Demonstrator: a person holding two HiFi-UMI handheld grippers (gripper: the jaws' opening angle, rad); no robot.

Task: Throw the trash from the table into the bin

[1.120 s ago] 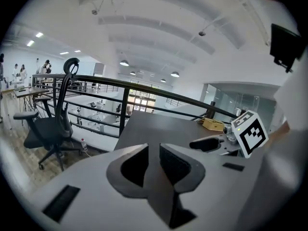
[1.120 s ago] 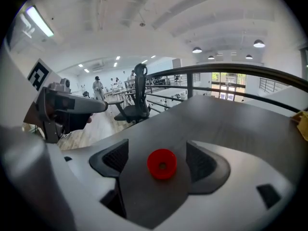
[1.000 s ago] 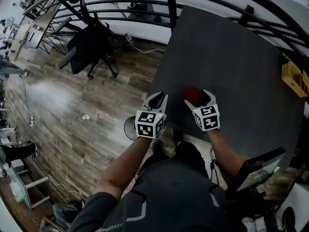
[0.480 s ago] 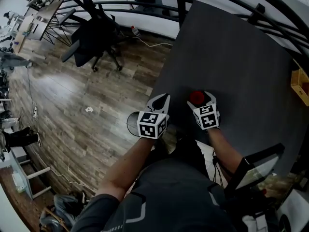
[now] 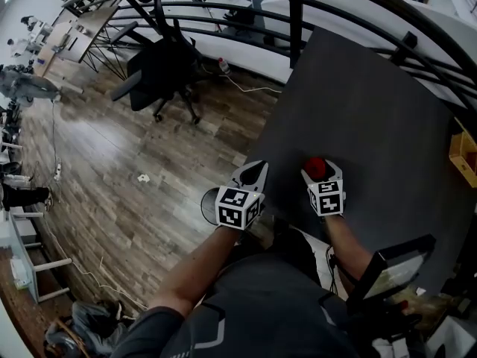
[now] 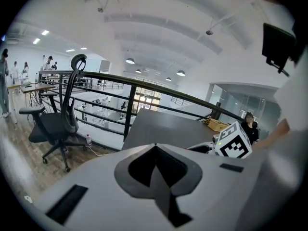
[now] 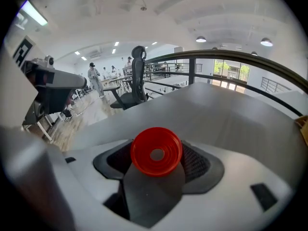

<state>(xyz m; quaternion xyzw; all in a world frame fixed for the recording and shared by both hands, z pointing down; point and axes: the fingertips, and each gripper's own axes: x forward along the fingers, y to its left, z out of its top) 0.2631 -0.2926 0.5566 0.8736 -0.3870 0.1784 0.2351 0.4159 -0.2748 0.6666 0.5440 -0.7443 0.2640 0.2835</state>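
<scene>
A small red plastic cup (image 5: 314, 165) sits near the front edge of the dark grey table (image 5: 373, 103). My right gripper (image 5: 320, 169) points down at it; its jaws have just been closing and both pads now press the cup's sides. The right gripper view shows the red cup (image 7: 156, 151) mouth-on between the dark pads (image 7: 195, 162). My left gripper (image 5: 253, 172) hangs past the table's left edge, shut and empty, tips meeting in the left gripper view (image 6: 155, 147). A round dark bin (image 5: 208, 204) stands on the floor just below it, partly hidden.
A black office chair (image 5: 160, 69) stands on the wooden floor to the left. Black railing (image 5: 223, 28) runs behind the table. A wooden box (image 5: 463, 159) sits at the table's right edge. A dark screen (image 5: 387, 267) stands at the lower right.
The right jaws have narrowed from wide apart onto the red cup and the gripper has sunk slightly. The left gripper stays beside the table edge.
</scene>
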